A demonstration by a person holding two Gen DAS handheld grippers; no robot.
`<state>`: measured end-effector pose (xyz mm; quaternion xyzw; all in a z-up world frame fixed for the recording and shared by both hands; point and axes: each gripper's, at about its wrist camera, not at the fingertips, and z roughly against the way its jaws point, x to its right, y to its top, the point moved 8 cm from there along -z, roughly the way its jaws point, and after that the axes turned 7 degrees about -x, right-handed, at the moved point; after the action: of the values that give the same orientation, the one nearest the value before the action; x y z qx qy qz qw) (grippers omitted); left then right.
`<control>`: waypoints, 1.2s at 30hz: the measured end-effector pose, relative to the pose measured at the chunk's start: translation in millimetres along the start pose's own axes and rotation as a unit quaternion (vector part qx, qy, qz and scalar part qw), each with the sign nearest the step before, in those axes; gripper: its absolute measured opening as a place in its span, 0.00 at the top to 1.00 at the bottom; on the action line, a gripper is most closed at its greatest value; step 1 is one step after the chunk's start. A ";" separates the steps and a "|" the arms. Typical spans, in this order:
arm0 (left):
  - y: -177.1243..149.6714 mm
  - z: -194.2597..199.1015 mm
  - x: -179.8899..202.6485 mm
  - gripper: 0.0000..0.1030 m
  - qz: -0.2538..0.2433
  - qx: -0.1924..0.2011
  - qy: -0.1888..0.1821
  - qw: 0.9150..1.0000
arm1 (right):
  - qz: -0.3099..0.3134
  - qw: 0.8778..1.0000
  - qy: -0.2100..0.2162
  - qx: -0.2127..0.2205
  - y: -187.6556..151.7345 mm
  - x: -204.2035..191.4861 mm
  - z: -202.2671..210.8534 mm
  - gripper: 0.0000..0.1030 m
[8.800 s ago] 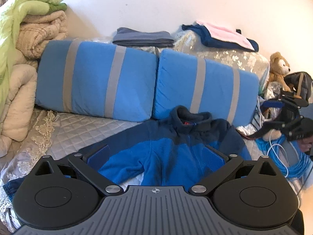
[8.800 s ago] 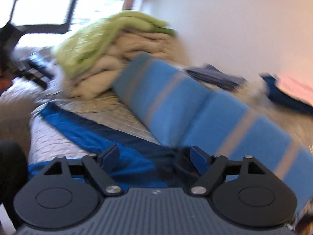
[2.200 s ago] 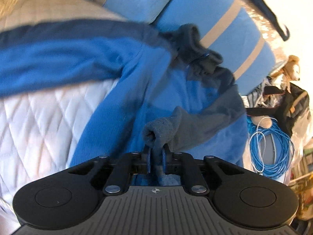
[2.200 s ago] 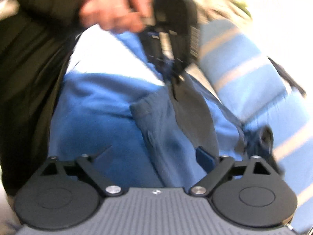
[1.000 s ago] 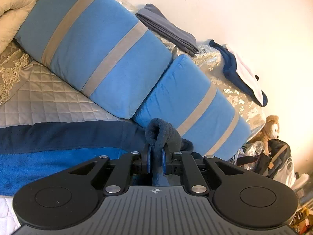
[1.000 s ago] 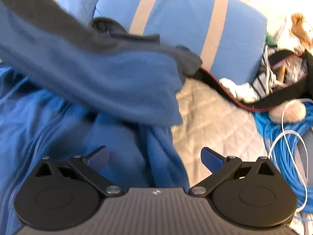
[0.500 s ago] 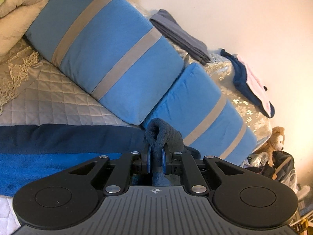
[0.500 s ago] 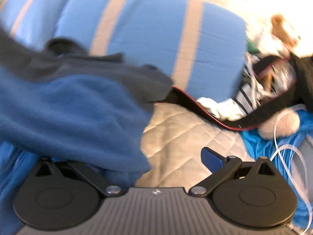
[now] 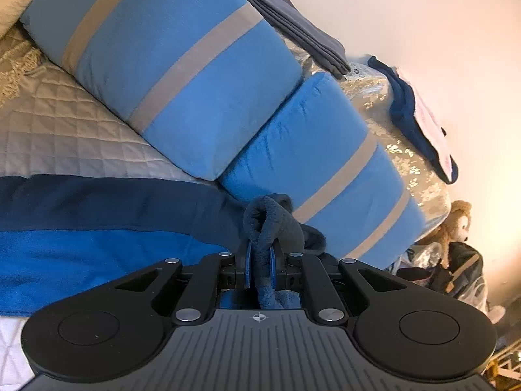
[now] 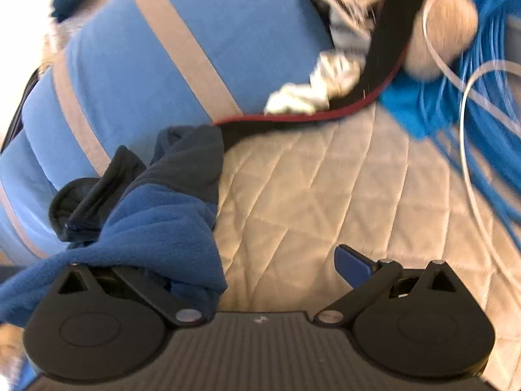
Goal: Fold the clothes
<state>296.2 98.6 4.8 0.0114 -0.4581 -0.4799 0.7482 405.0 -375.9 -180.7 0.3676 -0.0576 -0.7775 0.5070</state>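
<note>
Lowered slightly, left gripper (image 9: 259, 262) fingers clamp fleece cuff (image 9: 270, 220) (right gripper (image 10: 260, 267) fingers apart).

Black hand-held gripper (image 9: 259, 272), blue pads (image 9: 247, 268), silver screws

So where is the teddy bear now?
In the left wrist view, the teddy bear sits at the far right, past the end of the blue cushions, above a dark bag.

Fleece (image 9: 97, 238) navy/royal blue; cushions (image 9: 182, 75) blue w/ grey stripes.
</note>
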 end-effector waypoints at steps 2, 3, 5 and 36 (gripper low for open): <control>-0.2 -3.4 2.3 0.91 0.007 -0.008 -0.011 1.000 | -0.037 0.998 0.021 -0.038 1.6 8.3 -4.5 0.00; -0.7 -5.4 3.4 0.91 0.010 -0.012 -0.016 1.000 | -0.059 0.996 0.032 -0.061 1.9 13.3 -8.4 0.00; -2.8 -10.1 5.6 0.90 0.009 -0.019 -0.018 1.000 | -0.103 0.989 0.054 -0.097 1.4 23.9 -14.7 0.00; -83.8 -64.0 -144.4 0.89 0.047 -0.156 0.103 0.981 | 0.384 0.906 -0.174 0.044 -33.1 -22.2 9.5 0.00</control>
<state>264.2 131.6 -167.9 -0.0779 -0.2977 -0.5058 0.8059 379.1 -344.3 -177.8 0.1980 -0.3156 -0.5708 0.7317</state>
